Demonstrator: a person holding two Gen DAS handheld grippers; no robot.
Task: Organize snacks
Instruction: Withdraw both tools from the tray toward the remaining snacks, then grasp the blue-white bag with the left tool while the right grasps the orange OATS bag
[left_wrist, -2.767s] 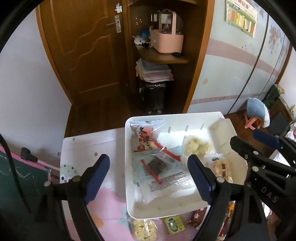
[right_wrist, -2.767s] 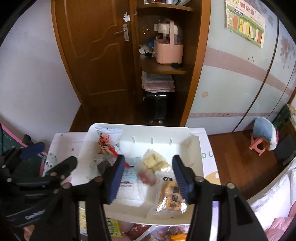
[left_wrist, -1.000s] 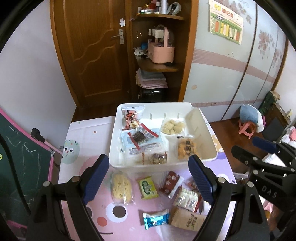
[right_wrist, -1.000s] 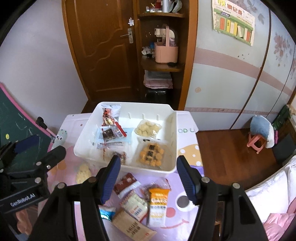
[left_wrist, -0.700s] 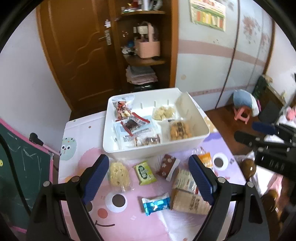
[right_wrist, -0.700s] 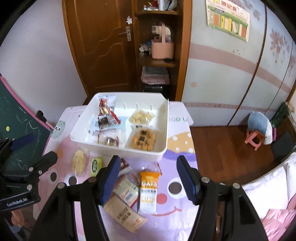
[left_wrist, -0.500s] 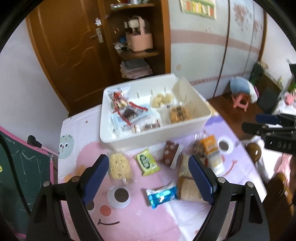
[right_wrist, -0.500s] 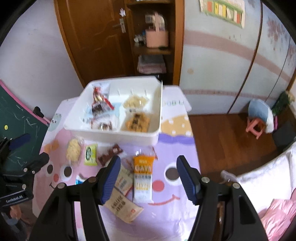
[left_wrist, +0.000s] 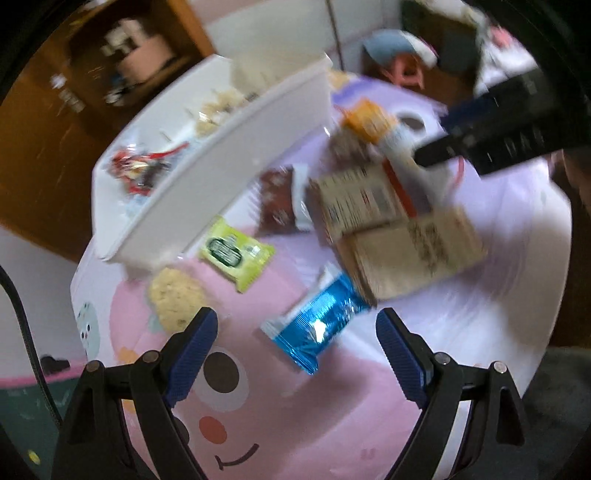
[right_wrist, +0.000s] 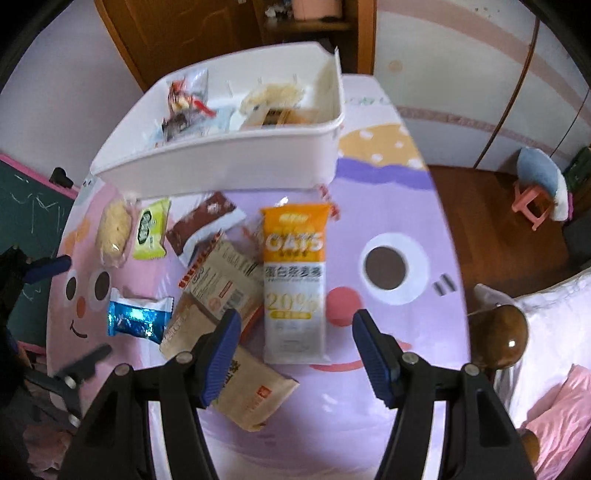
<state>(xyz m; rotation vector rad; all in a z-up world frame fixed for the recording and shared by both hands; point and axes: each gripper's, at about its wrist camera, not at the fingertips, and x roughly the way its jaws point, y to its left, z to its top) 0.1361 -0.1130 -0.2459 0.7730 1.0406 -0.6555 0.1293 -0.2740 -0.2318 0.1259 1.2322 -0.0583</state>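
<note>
A white bin (right_wrist: 236, 158) holding several snack packets stands at the back of a pink and purple cartoon mat (right_wrist: 388, 221). Loose snacks lie in front of it. My left gripper (left_wrist: 295, 347) is open and empty, just above a shiny blue packet (left_wrist: 317, 325), which also shows in the right wrist view (right_wrist: 136, 319). My right gripper (right_wrist: 293, 341) is open and empty over the lower end of an orange and white oats bag (right_wrist: 295, 280). Beside it lie brown paper packets (right_wrist: 218, 291), a brown wrapper (right_wrist: 203, 225), a green packet (right_wrist: 149, 229) and a pale rice cake (right_wrist: 112, 229).
The mat's right edge drops to a wooden floor with a small pink stool (right_wrist: 532, 199). A green chalkboard (right_wrist: 26, 206) stands on the left. A brown round knob (right_wrist: 498, 336) and pink bedding (right_wrist: 554, 417) sit at the lower right.
Both grippers have dropped from high over the bin to low over the loose snacks in front of it. The left view has tilted and blurred. Both stay open.
</note>
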